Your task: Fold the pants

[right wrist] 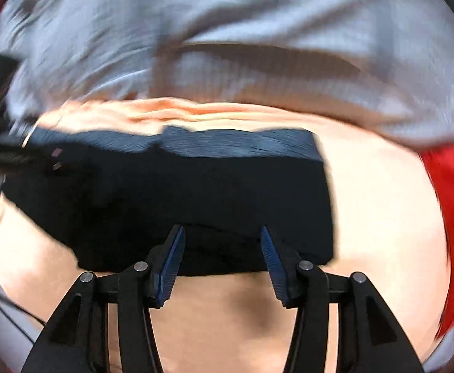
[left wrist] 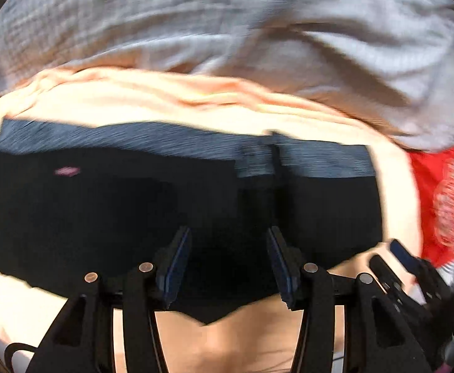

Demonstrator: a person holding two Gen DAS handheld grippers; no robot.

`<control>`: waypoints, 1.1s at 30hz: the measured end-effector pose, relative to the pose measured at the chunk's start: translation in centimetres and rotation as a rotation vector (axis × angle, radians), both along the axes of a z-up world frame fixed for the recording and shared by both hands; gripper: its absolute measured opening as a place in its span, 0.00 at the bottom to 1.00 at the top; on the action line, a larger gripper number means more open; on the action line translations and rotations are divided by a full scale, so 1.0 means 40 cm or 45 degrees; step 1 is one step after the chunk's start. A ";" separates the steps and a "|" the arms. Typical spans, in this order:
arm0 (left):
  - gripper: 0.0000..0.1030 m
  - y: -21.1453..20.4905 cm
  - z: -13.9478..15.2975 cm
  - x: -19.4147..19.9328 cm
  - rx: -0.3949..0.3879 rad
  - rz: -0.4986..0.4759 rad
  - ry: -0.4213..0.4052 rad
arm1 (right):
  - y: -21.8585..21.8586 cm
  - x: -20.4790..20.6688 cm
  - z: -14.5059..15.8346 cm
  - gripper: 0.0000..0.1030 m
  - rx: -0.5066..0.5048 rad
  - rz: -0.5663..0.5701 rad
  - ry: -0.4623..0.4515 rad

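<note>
While the black pants [left wrist: 133,217] lie folded, the left tongs [left wrist: 228,267] gape wide, gripping nothing. Right tongs [right wrist: 222,267] likewise spread and empty.

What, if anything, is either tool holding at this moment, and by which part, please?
Nothing is held. The left tool and the right tool are both open above the near edge of the dark pants, with no fabric pinched.

Matt black cloth pants [left wrist: 108,211] with a ribbed grey waistband [left wrist: 164,146], smooth peach cloth sheet [right wrist: 379,205], crinkled pale grey cloth [left wrist: 196,21], glossy black plastic left gripper [left wrist: 228,267] with blue ridged pads [left wrist: 177,264]
</note>
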State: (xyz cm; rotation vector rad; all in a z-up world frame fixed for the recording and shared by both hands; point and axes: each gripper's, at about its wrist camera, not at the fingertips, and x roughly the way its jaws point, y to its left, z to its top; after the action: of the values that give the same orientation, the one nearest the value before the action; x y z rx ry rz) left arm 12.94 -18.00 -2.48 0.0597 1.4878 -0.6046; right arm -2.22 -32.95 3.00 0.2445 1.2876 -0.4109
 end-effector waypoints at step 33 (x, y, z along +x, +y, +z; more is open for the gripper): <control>0.09 -0.225 -0.047 -0.023 0.102 -0.082 -0.144 | -0.296 -0.018 -0.033 0.34 0.279 -0.361 -0.105</control>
State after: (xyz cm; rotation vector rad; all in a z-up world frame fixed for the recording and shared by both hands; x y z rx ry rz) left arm 12.00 -27.02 -4.37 0.2019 1.4038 -0.5841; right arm -2.96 -44.80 1.69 0.6280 1.2202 -0.4952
